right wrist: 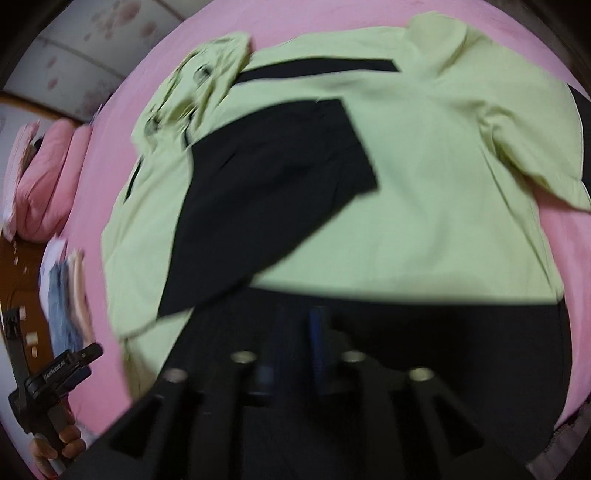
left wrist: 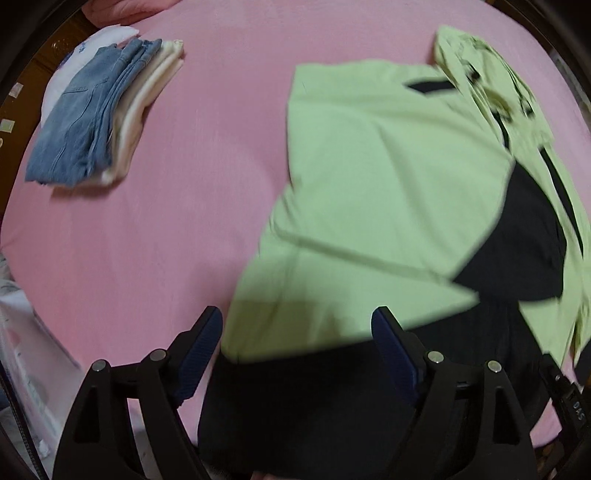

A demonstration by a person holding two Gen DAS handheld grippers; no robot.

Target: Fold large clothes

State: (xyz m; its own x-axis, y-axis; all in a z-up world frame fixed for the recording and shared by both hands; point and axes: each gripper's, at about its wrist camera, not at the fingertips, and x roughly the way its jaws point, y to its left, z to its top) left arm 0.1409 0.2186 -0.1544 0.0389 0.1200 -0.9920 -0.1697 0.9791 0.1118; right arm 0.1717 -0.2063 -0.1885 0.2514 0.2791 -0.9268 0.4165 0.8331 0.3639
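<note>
Shirt (left wrist: 376, 177) lies half-folded on the bed (left wrist: 166, 240), more folds left; left claw (left wrist: 295, 332) gapes empty, right claw (right wrist: 295, 339) parted, apparently empty.

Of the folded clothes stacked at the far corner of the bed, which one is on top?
The blue jeans lie on top of the stack, denim with a visible pocket; the cream garment and the white one sit underneath.

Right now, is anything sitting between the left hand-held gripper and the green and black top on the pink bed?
Nothing visible is in the way. The left hand-held gripper hangs open right above the near edge of the green and black top, with only air between. The pile of folded clothes lies off to the side on the pink bed.
</note>
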